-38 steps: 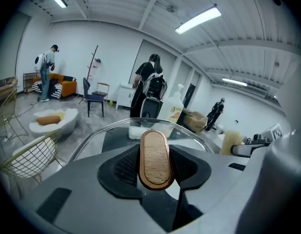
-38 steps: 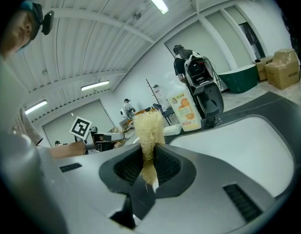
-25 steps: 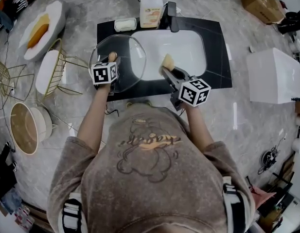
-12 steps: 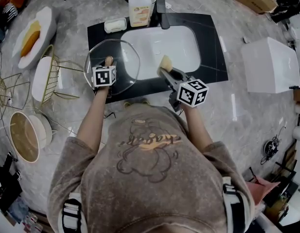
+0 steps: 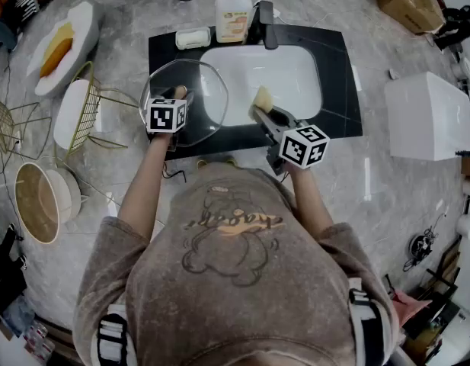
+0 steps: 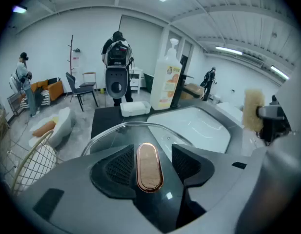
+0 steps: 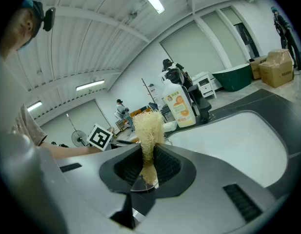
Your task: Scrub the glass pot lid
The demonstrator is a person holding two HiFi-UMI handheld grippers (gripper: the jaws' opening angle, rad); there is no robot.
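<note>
The glass pot lid lies flat over the left part of the black counter, its rim reaching the white sink. In the left gripper view its copper handle stands between the jaws of my left gripper, with a gap on each side; the jaws are opening. In the head view the left gripper sits over the lid's near edge. My right gripper is shut on a tan loofah sponge, held over the sink's near left corner, apart from the lid. The sponge sticks up from the pads.
A soap bottle, a black faucet and a white soap dish stand along the counter's back edge. Gold wire racks with white dishes sit left of the counter. A white box is at the right.
The head view has swung slightly. Both grippers and the lid keep their places relative to the sink.
</note>
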